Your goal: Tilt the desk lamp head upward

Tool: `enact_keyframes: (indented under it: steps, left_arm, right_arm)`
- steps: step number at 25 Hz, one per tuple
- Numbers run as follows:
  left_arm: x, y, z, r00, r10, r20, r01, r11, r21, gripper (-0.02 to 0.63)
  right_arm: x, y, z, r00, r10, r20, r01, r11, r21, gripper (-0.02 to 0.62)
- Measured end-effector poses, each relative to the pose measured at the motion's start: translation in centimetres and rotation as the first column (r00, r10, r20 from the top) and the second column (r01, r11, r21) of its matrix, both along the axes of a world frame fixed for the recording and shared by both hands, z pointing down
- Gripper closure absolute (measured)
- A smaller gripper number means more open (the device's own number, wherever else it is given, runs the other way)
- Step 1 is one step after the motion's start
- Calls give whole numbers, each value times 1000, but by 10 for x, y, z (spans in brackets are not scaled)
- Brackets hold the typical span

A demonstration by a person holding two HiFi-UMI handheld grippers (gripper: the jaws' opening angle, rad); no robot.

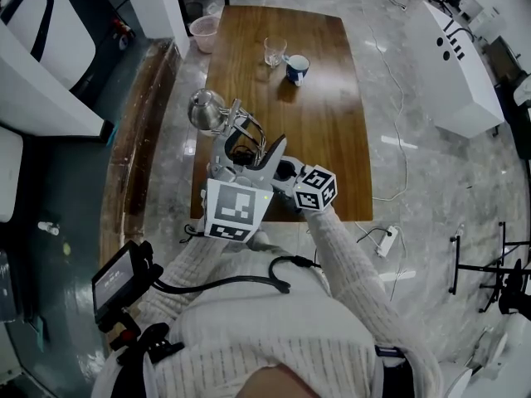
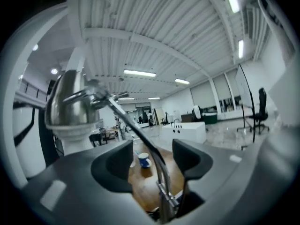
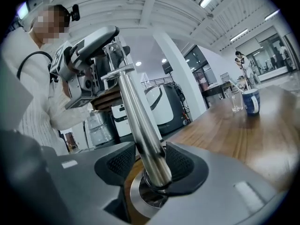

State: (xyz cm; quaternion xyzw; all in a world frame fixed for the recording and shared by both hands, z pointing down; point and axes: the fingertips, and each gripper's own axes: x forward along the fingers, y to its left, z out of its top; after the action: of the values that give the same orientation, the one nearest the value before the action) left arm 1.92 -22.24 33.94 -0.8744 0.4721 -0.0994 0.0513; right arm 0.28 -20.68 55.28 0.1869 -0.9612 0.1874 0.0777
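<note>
The desk lamp's chrome head point(image 1: 203, 109) stands at the left edge of the wooden table point(image 1: 332, 123); in the left gripper view the head point(image 2: 68, 100) rises at upper left. My left gripper point(image 1: 241, 150) is open around the lamp's thin upper arm point(image 2: 136, 130); the arm runs through the gap of the left gripper point(image 2: 150, 165) without touching either pad. My right gripper point(image 1: 284, 172) is low by the lamp's base, shut on the thick chrome pole point(image 3: 136, 111). The pads of the right gripper point(image 3: 145, 161) press on both sides of the pole just above the round base point(image 3: 140, 197).
A clear glass point(image 1: 275, 51) and a blue mug point(image 1: 297, 68) stand at the table's far end. A pink bowl point(image 1: 204, 33) is by the far left corner. A white counter point(image 1: 460, 65) is at the right, and a power strip point(image 1: 387, 240) with cables lies on the floor.
</note>
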Motion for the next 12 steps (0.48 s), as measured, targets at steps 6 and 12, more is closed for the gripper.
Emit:
enact_keyframes:
  steps: [6,12]
  left_arm:
    - [-16,23,36,977,95,-189,-119,986,-119,364]
    - [-36,45,85,974,13,-227,-77,959,-273,556]
  right_arm:
    - [25,3,-40,992,119,47,-124,985,123,380]
    - [37,33,-85,953,301,-19,-284,916,283,414]
